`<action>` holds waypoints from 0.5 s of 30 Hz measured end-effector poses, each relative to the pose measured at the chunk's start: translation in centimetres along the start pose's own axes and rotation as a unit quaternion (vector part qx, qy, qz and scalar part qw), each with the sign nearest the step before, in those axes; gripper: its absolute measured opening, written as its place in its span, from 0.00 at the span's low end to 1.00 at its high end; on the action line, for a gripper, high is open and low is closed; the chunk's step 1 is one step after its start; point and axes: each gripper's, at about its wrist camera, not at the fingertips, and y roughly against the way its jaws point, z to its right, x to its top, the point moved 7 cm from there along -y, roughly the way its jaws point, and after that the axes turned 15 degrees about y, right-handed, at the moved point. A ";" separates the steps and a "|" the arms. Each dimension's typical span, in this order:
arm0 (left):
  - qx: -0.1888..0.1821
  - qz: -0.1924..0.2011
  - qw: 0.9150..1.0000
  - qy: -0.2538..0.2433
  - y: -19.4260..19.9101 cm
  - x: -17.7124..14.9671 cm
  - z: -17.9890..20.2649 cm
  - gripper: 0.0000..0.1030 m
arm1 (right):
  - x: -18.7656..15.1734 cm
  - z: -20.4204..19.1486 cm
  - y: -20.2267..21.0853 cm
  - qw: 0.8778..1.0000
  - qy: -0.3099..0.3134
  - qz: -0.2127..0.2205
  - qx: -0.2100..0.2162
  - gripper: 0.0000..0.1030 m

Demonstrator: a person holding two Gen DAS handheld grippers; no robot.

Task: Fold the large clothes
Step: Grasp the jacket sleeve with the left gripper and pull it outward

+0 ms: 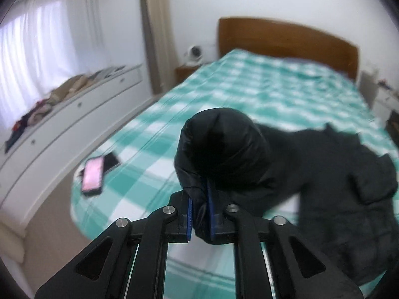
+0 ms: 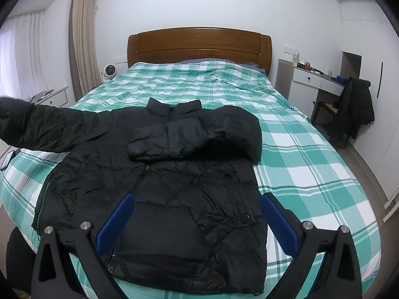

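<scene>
Nearest the right wrist lens: right gripper (image 2: 195,220), blue-padded fingers (image 2: 117,218) spread wide, nothing between them, hovering over the lower body of the jacket.

Nearest the left wrist lens: left gripper (image 1: 200,214), jaws narrow, blue pads (image 1: 212,211) pinching the cuff end of the sleeve (image 1: 219,149), which is lifted off the bedding and bulges toward the camera; view blurred.

Item, black puffer jacket (image 2: 174,186): lying front-up across the foot half of the bed, collar toward the headboard, zip running down the middle. One sleeve folded (image 2: 194,137) across the chest; the other sleeve stretched out to the left edge of the right wrist view, raised.

Item, bed (image 2: 311,174): green-and-white checked cover.

Item, phone (image 1: 92,175): pink screen lit, on the cover near the bed's left edge, apart from the jacket.

Beyond: white drawer unit (image 1: 74,114) with piled clothes along the window wall; wooden headboard (image 2: 198,46); small white fan (image 2: 109,70) beside it; white desk (image 2: 316,79) and a chair draped with dark clothing (image 2: 354,109) on the right.
</scene>
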 end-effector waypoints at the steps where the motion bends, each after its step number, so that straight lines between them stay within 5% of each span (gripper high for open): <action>1: 0.017 -0.001 1.000 -0.001 -0.7 -0.2 -0.6 0.23 | 0.2 0.0 -0.3 1.000 0.005 0.000 0.001 1.00; 4: 0.065 -0.001 0.998 0.004 -1.5 -1.4 -2.9 0.39 | 1.0 -0.4 -1.3 1.000 0.022 -0.003 0.013 1.00; 7: 0.063 -0.002 0.998 0.025 -0.7 -2.5 -4.1 0.59 | 2.3 -1.1 -3.6 0.998 0.052 -0.015 0.037 1.00; 15: -0.022 -0.006 0.999 0.028 2.6 -5.5 0.6 0.71 | 7.3 -8.5 -14.3 0.972 0.217 -0.025 0.087 1.00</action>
